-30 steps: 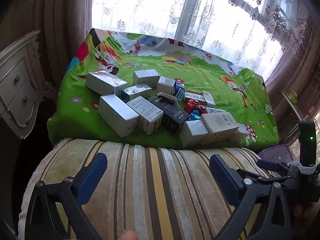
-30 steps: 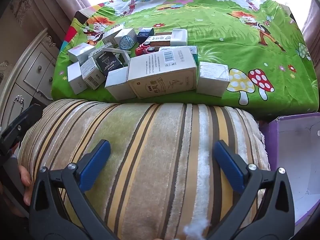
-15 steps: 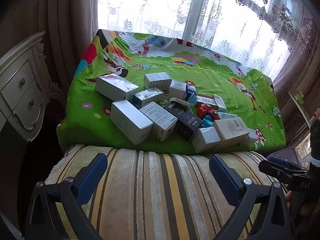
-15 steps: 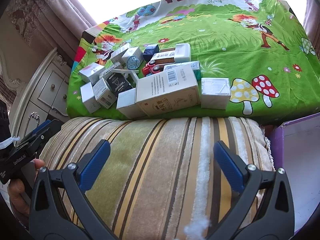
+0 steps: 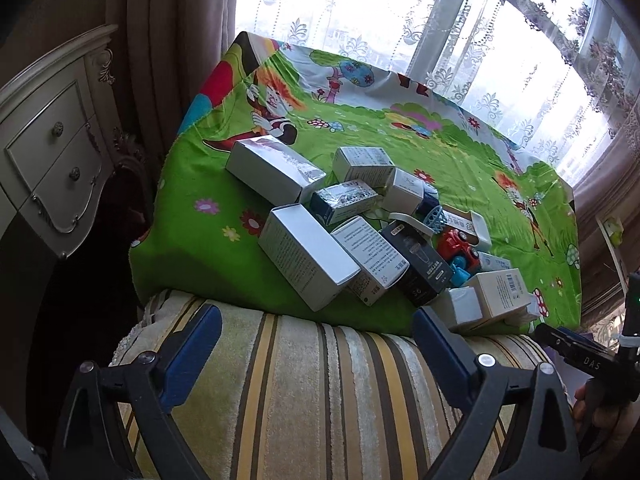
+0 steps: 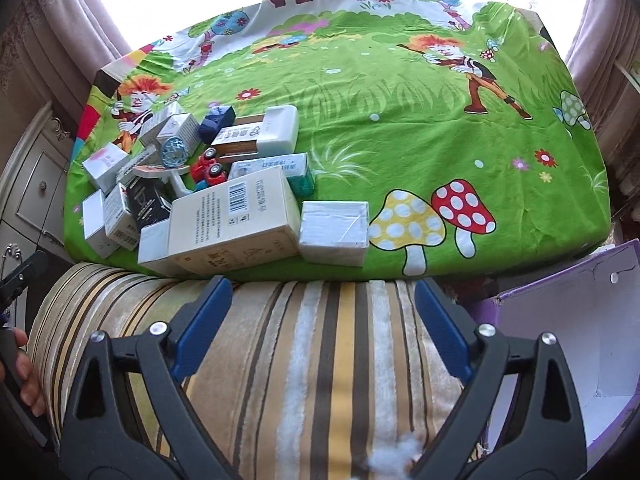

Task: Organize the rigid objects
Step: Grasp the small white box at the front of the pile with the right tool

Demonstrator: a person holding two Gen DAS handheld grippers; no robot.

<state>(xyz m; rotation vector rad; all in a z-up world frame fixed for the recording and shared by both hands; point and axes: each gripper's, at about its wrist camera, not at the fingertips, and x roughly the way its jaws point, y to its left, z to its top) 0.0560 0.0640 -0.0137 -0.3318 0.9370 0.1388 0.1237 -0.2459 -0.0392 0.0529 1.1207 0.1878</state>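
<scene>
Several small cartons lie heaped on a green cartoon cloth (image 5: 460, 168): a silver-white box (image 5: 308, 264), a black box (image 5: 420, 264), a long white box (image 5: 276, 168) and a red toy car (image 5: 458, 242). In the right wrist view a big cream box (image 6: 236, 220) and a white box (image 6: 334, 232) sit at the cloth's near edge, with the toy car (image 6: 208, 166) behind them. My left gripper (image 5: 316, 332) hovers over a striped cushion, short of the heap, jaws closing with nothing between them. My right gripper (image 6: 322, 292) is also over the cushion, jaws closing on nothing.
A striped plush cushion (image 5: 320, 392) lies between me and the cloth. An open purple box (image 6: 560, 340) stands at the right, below the cloth's edge. A white dresser (image 5: 52, 160) is at the left. Curtains and a bright window back the table.
Both grippers have moved forward over the cushion toward the heap, so the boxes look nearer. Both pairs of jaws have narrowed slightly.
</scene>
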